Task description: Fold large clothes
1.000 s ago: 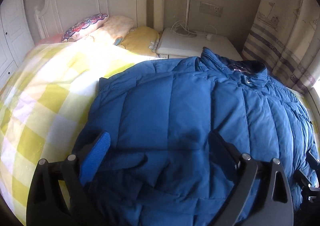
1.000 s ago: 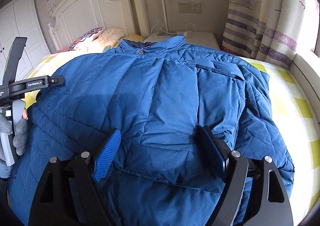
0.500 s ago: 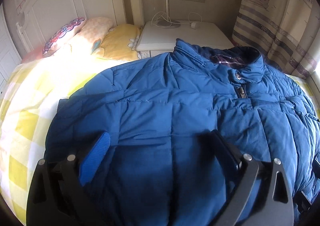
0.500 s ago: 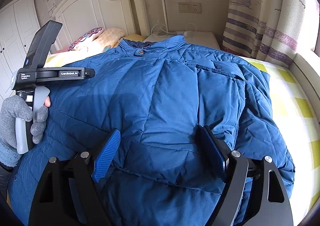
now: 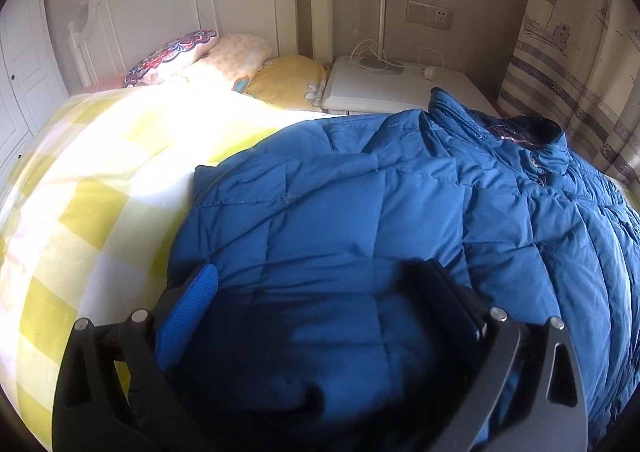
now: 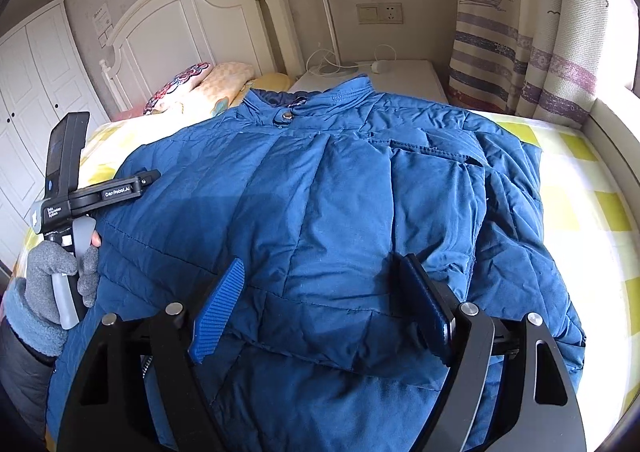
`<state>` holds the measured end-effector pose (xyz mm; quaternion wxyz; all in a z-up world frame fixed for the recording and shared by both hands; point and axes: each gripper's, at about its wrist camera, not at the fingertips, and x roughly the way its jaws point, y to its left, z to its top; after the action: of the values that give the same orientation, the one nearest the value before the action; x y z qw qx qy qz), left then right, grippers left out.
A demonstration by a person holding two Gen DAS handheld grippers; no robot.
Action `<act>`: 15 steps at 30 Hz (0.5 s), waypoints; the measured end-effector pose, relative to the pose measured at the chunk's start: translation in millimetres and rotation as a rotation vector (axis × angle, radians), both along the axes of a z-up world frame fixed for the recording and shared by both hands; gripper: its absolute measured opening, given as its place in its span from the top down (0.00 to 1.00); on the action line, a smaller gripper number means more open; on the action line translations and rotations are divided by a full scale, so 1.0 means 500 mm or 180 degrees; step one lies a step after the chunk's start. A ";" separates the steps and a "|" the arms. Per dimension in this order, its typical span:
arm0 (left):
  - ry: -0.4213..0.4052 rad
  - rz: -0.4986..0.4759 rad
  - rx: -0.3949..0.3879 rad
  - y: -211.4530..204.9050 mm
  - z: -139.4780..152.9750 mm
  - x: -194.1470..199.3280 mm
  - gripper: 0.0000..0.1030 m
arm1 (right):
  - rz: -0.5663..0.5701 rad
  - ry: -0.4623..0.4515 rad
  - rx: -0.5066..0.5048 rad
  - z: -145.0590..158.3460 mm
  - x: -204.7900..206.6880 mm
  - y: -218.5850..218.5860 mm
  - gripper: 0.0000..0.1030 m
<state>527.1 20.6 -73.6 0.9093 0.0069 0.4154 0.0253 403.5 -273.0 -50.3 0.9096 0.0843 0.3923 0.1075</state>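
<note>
A large blue quilted jacket (image 6: 340, 191) lies spread on the bed, collar (image 6: 304, 99) toward the headboard. My right gripper (image 6: 320, 264) hovers low over its near hem. The jaws are closing, with a raised fold of the jacket between them and the pads not pressing it. My left gripper (image 5: 320, 272) stands open over the jacket's (image 5: 400, 211) left part, close to the fabric and holding nothing. In the right wrist view a grey-gloved hand (image 6: 52, 280) holds the left tool's handle (image 6: 68, 207) at the jacket's left edge.
A yellow-and-white checked quilt (image 5: 80, 191) covers the bed. Pillows (image 5: 240, 55) lie against the white headboard (image 5: 180, 3). A white nightstand (image 5: 380, 87) with a lamp and cables stands behind the collar. A striped curtain (image 6: 540, 31) hangs at the right and a white wardrobe (image 6: 32, 91) stands at the left.
The left gripper swung toward the collar, then back left and down toward the jacket's left edge. The right gripper stayed in place and its jaws narrowed slightly.
</note>
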 end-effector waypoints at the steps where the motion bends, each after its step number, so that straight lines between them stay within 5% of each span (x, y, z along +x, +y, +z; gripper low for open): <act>1: -0.0011 0.0003 0.0001 0.001 0.000 -0.004 0.02 | -0.0052 -0.0095 0.0078 0.022 0.005 -0.001 0.28; 6: -0.0041 0.0029 0.0028 -0.002 0.001 -0.009 0.02 | -0.0089 -0.0299 -0.0084 0.079 0.095 0.067 0.29; 11: -0.0076 0.0029 -0.0044 0.005 0.003 -0.013 0.02 | 0.0062 0.0186 -0.0683 -0.037 0.200 0.137 0.26; 15: -0.0081 0.0030 -0.0070 0.007 0.004 -0.014 0.02 | -0.0012 0.0198 -0.0492 -0.007 0.180 0.106 0.29</act>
<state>520.3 24.1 -71.5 0.9144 -0.0054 0.4040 0.0251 493.6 -220.1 -53.7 0.9010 0.0179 0.4274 0.0724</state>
